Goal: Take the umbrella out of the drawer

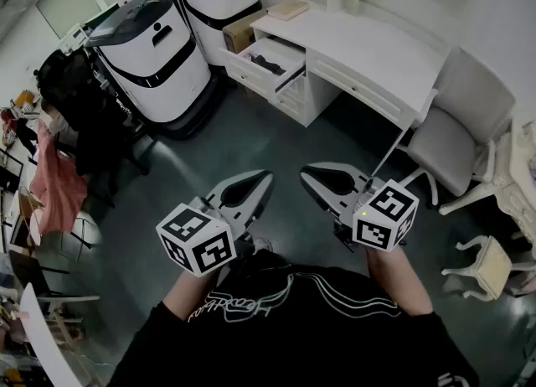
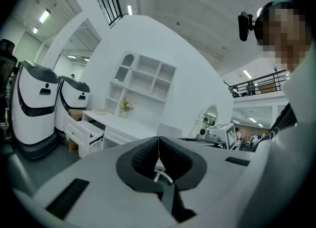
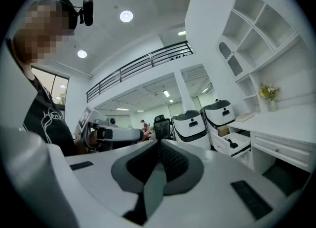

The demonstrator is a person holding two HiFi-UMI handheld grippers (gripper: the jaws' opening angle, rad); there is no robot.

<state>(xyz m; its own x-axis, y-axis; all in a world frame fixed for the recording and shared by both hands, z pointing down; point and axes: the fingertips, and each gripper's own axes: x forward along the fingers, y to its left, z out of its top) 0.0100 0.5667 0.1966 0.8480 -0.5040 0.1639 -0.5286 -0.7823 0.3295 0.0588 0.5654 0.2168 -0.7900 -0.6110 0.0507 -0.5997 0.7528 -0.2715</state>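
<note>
Plainly, stage: no work on the drawer has begun. The person stands well back from it on the open floor, with both tools held out ahead.
Drawer (image 1: 251, 74): pulled out of the white counter (image 1: 368, 50) and left open, with its front turned toward the person.
Umbrella (image 1: 270, 64): a dark, slim thing lying on the floor of the drawer. It is too small from here to tell handle from tip.
Long axis: it seems to run across the drawer, roughly parallel to the drawer front rather than pointing in and out.
Left tongs (image 1: 261, 181): closed, pads pressed together with nothing between them. They are well apart from the drawer, which lies almost straight ahead of them.
Right tongs (image 1: 311, 174): also closed and empty, and about as far from the drawer, which lies ahead and off toward the left-hand side.
Nearer hand: there is little in it, though I'd judge the left better lined up with the drawer.
Next move, as I judge it: step up to the drawer, open one pair of tongs and come down from above across the umbrella's narrow width.
Beside the drawer: two white machines (image 1: 155, 59) with dark tops stand close by, away from the counter.
Risk: the drawer walls leave little room, so a slanted approach may knock the drawer front.
</note>
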